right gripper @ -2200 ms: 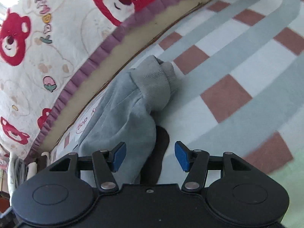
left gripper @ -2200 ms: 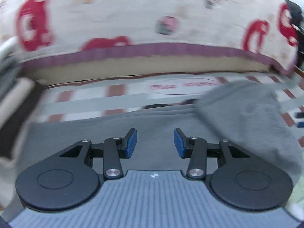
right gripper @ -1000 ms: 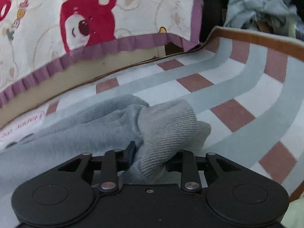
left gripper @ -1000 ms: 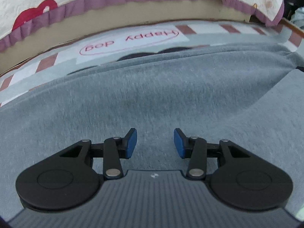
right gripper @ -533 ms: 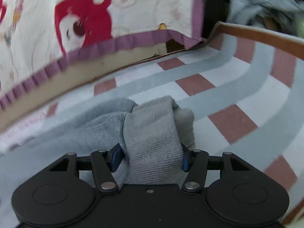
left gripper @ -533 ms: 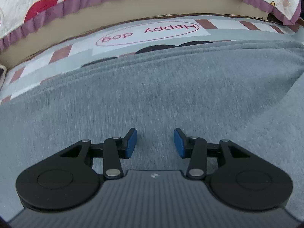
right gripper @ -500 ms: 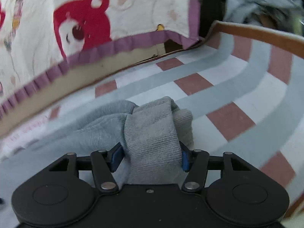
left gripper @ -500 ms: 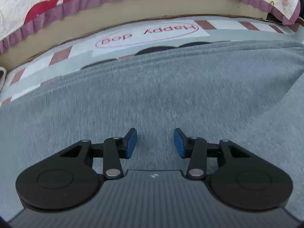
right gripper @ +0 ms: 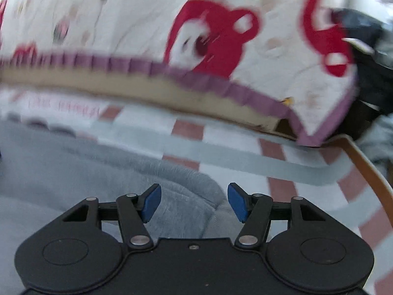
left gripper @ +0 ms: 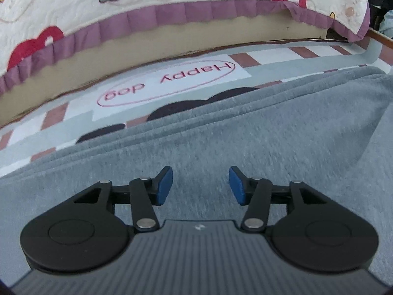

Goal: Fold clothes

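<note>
The grey garment (left gripper: 245, 135) is spread on the mat (left gripper: 282, 71), barely folded (its bunched sleeve (right gripper: 186, 196) at 6 o'clock), while the left gripper (left gripper: 200, 184) is opening empty and the right gripper (right gripper: 194, 202) stands wide, gripping nothing.

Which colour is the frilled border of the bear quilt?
Purple; the frilled border shows best in the left wrist view.

A striped mat (left gripper: 282, 60) with brown squares covers the floor. A soft grey garment (left gripper: 245, 132) lies flat on the mat, just below its "Happy dog" label (left gripper: 167, 83).
</note>
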The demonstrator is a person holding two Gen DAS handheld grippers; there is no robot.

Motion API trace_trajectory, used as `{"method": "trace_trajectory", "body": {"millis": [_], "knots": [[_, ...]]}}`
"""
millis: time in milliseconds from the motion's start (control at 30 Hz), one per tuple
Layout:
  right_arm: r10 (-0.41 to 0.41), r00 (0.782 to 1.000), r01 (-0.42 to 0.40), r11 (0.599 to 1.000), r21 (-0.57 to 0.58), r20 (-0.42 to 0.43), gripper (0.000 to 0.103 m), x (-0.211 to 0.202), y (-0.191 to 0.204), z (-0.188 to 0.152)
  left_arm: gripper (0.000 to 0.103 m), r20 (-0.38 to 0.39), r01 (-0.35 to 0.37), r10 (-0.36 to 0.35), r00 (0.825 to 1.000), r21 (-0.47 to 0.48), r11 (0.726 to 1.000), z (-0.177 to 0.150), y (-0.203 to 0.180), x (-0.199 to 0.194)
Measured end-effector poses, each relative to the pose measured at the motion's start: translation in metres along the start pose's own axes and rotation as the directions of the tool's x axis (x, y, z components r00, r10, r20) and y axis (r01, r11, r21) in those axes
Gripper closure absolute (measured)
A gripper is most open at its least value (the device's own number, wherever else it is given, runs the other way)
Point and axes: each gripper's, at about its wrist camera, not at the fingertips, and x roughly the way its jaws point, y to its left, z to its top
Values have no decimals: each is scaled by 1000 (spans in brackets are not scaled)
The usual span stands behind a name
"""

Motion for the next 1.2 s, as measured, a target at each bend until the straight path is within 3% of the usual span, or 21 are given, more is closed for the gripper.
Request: {"method": "trace_trajectory", "body": {"millis": [67,100,167,200,233,300,400,467,533,567,600,700,767,833,933,967,1000,1033,1067,1133,1200], "knots": [[4,995,-12,997,-78,-97,45,33,12,-2,50,-25,21,-21,999,3,1000,-1,1,6],[-13,991,-4,992,-123,-135,79,49,17,-5,50,-35,31,-31,999,13,999,-3,1,9],[-33,996,23,994,-108,-84,92,55,14,-7,59,-36,46,-44,998,42,998,-6,0,13],[-26,999,25,1000,-17,-44,94,49,7,-3,93,-24,48,-47,999,60,997,-7,-1,12],[-29,999,27,997,77,21,94,37,0,2,103,-22,35,-34,999,91,995,-6,-3,12],[-17,995,-4,979,204,98,95,28,-12,9,103,2,-51,52,999,149,988,-4,-7,13],[29,999,-33,938,344,18,92,61,-27,5,103,77,-156,144,986,167,974,4,-4,14],[87,996,-74,890,449,-9,86,75,-39,3,103,83,-202,194,977,95,975,11,2,9],[121,991,-125,757,641,50,75,59,-60,-4,98,105,-93,94,990,-16,996,13,8,-8],[131,988,-150,676,722,82,64,50,-71,-8,98,111,-37,39,993,-27,999,12,4,-16],[117,987,-162,624,764,113,54,35,-80,-11,96,115,17,-14,993,-27,999,11,-1,-23],[74,983,-182,555,812,170,51,-17,-83,-27,92,125,178,-174,977,-23,984,8,-16,-45],[74,984,-177,571,801,164,49,-49,-76,-42,91,131,278,-274,953,-8,961,6,-34,-56],[109,985,-175,593,786,136,49,-73,-63,-61,78,129,410,-407,904,-2,912,7,-51,-63],[245,967,-205,561,802,75,49,-76,-37,-97,51,93,613,-610,787,1,790,9,-79,-67],[294,954,-218,547,808,58,49,-74,-27,-108,51,67,672,-670,739,-11,741,9,-89,-65],[304,951,-215,531,819,53,49,-72,-20,-115,49,33,701,-701,713,-13,713,9,-99,-63],[315,948,-213,515,830,48,49,-70,-13,-122,45,-1,706,-706,708,7,708,9,-110,-63],[318,946,-220,490,843,62,49,-69,-10,-125,44,-30,693,-692,721,46,720,6,-122,-64],[319,944,-230,438,869,89,46,-63,-5,-129,41,-75,650,-646,759,129,749,-1,-139,-64],[311,949,-193,436,879,54,37,-51,4,-126,41,-114,601,-591,799,203,773,-9,-151,-62]]}}
